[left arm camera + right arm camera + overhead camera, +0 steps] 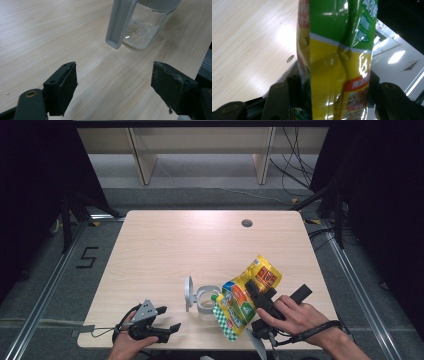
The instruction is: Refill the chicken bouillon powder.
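The right tool (260, 302) is clamped on a yellow-and-green pouch (245, 295), holding it tilted with its lower end over the mouth of a clear jar (206, 302). The left tool (167, 320) rests on the surface (190, 245) near its front edge, pads spread wide with nothing between them, pointing toward the jar and its raised grey lid (188, 292).

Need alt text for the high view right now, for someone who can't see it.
The right gripper holds a yellow-green pouch tilted over an open glass jar near the front edge of a wooden table. The jar's grey lid stands open on its left. The left gripper rests open at the table's front left, holding nothing.
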A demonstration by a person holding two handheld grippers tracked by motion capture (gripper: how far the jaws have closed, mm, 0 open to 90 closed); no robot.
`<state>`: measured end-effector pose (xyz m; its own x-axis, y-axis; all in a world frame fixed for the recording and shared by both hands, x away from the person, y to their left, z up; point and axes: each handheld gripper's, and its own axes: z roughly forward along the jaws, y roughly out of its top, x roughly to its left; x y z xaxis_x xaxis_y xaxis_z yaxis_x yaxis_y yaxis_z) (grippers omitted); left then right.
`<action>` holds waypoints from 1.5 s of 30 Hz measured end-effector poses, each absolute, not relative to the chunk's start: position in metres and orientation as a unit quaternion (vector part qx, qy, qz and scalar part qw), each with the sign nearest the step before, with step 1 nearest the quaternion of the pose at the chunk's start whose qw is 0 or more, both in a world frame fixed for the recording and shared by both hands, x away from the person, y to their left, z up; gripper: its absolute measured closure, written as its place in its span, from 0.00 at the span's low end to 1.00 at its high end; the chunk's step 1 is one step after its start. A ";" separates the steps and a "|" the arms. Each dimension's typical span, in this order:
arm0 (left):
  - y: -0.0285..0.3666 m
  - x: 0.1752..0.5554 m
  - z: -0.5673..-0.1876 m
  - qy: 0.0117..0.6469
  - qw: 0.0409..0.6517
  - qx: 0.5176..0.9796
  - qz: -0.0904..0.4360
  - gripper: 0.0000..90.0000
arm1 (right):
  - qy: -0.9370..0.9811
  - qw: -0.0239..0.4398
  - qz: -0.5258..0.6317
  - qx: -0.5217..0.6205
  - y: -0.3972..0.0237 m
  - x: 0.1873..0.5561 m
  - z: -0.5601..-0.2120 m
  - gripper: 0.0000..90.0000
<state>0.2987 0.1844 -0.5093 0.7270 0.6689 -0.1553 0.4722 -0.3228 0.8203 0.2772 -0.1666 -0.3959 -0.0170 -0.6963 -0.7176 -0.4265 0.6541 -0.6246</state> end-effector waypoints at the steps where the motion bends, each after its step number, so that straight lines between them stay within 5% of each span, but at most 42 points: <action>1: 0.185 0.299 -0.509 0.348 0.459 0.810 0.111 0.23 | 0.703 0.576 -0.119 -0.400 -0.167 0.277 -0.395 0.56; 45: 0.185 0.299 -0.509 0.344 0.457 0.812 0.116 0.22 | 0.681 0.579 -0.141 -0.425 -0.161 0.277 -0.391 0.57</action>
<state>0.2989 0.1845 -0.5087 0.7363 0.6648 -0.1256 0.4518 -0.3450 0.8227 0.2766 -0.1610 -0.3907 0.0324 -0.7419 -0.6698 -0.4160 0.5993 -0.6840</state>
